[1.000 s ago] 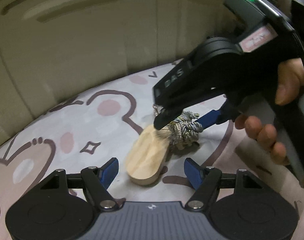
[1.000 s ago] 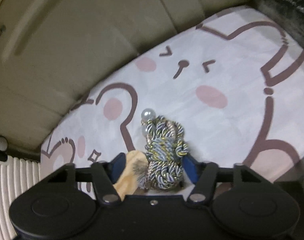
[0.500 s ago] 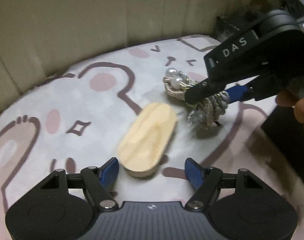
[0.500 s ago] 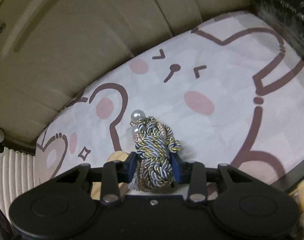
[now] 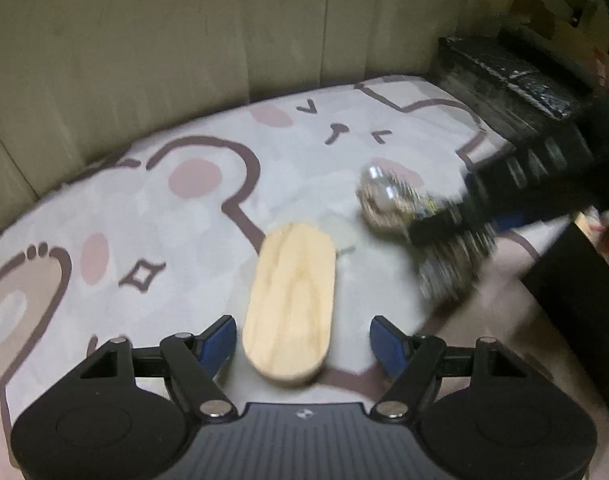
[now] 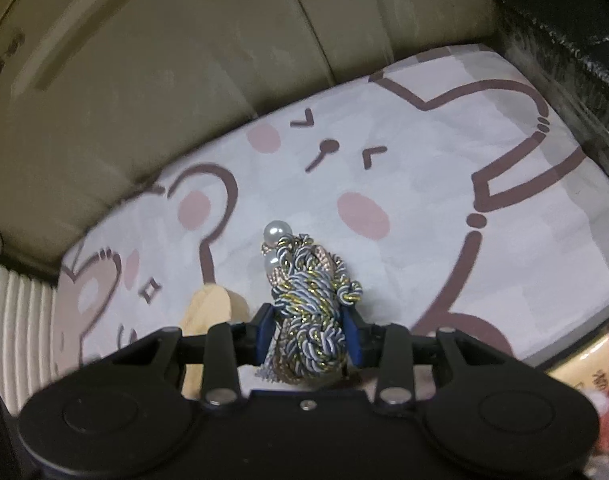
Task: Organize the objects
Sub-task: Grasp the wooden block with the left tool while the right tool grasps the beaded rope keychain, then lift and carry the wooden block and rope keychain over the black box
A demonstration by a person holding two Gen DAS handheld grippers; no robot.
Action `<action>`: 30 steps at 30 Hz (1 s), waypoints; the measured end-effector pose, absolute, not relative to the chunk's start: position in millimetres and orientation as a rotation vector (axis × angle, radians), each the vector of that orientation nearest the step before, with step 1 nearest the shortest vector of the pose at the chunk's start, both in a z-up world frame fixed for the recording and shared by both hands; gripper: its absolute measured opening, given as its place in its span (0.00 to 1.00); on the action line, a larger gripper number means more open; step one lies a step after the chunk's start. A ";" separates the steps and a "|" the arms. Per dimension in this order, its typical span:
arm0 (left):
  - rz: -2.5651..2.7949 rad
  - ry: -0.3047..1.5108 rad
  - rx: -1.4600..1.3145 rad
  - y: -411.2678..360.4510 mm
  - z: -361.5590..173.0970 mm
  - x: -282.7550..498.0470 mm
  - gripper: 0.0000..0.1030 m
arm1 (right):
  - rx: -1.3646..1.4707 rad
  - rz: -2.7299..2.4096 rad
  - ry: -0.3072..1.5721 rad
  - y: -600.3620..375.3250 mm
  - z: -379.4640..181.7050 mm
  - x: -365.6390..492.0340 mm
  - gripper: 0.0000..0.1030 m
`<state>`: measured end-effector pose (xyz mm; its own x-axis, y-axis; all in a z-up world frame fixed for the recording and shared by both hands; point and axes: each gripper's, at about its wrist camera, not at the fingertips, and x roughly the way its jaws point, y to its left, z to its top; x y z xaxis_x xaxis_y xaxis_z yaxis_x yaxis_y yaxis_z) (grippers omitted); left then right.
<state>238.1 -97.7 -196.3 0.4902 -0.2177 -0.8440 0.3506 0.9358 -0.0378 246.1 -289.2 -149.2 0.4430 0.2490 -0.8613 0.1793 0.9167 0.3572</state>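
My right tool [image 6: 307, 334] in matt black plastic with blue pads, clamped on a twisted cord bundle [image 6: 310, 308] with metallic gold threads and glossy pearls, smooth pale wooden block [image 5: 290, 306], soft printed cloth bedsheet [image 5: 192, 216].

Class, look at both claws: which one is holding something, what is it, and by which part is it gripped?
The right claw is shut on the cord bundle, gripping its lower end near the tassel, pearls pointing away. The left claw is open and holds nothing; the wooden block lies between its fingers.
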 end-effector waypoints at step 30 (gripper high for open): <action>-0.242 1.021 0.125 -101.5 -183.0 237.8 0.45 | 0.232 0.170 1.131 -272.9 -143.9 239.0 0.36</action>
